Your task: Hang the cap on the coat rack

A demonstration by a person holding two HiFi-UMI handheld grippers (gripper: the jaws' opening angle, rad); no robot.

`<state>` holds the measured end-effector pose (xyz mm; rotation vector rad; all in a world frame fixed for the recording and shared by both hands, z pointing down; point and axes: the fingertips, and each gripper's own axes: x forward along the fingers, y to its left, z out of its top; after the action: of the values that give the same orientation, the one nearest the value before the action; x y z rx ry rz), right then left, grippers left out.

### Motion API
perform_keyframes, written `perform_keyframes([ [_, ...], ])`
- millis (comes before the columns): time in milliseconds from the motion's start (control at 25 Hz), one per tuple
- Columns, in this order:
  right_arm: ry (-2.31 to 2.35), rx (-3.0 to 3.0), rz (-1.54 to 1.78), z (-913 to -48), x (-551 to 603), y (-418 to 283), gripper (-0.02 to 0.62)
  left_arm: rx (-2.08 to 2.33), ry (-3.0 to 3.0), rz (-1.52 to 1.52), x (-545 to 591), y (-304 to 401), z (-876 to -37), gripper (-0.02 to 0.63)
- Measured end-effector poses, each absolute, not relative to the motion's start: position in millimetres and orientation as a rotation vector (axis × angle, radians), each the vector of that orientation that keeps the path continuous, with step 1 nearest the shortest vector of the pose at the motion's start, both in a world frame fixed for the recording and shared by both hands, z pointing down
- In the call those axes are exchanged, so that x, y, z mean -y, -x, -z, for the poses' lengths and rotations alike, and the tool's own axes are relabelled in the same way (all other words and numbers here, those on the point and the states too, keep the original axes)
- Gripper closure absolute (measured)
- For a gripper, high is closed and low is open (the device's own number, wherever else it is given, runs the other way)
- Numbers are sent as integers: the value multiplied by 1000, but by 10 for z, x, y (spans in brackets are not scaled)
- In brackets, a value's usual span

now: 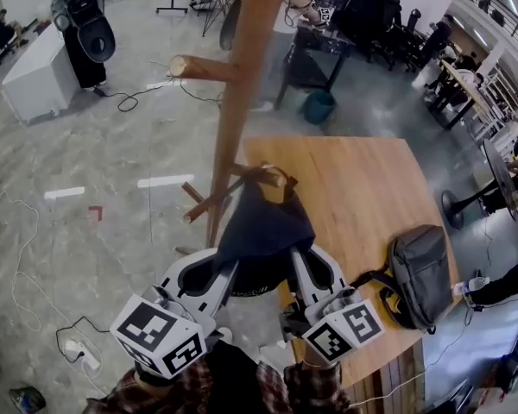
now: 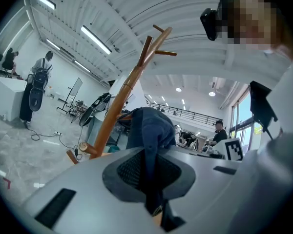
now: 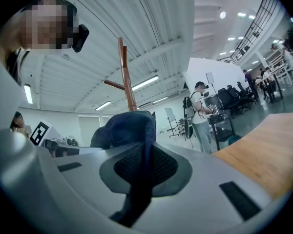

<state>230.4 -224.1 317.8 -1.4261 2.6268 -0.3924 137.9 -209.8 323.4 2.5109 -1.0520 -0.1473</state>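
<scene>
A dark navy cap (image 1: pixel 263 227) hangs between my two grippers, with its top at a low peg (image 1: pixel 270 176) of the wooden coat rack (image 1: pixel 242 76). My left gripper (image 1: pixel 229 270) is shut on the cap's left edge, and the cloth runs between its pads (image 2: pixel 149 167). My right gripper (image 1: pixel 300 270) is shut on the cap's right edge, the fabric pinched between its pads (image 3: pixel 145 167). The cap (image 2: pixel 149 126) rises in front of the rack's pole (image 2: pixel 122 99) in the left gripper view. The cap (image 3: pixel 127 130) hides the base of the pole (image 3: pixel 127 82) in the right gripper view.
A wooden table (image 1: pixel 371 197) stands behind and to the right of the rack, with a grey backpack (image 1: pixel 419 274) on its right edge. Cables and a power strip (image 1: pixel 78 352) lie on the marble floor at left. People stand in the background.
</scene>
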Motion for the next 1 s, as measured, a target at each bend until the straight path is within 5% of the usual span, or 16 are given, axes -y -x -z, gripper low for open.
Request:
perform_keyframes([
  [1000,1384,-2809,547,-3961,3038,-1865,565,1200,-2300,90,2685,-1019,-3989,572],
])
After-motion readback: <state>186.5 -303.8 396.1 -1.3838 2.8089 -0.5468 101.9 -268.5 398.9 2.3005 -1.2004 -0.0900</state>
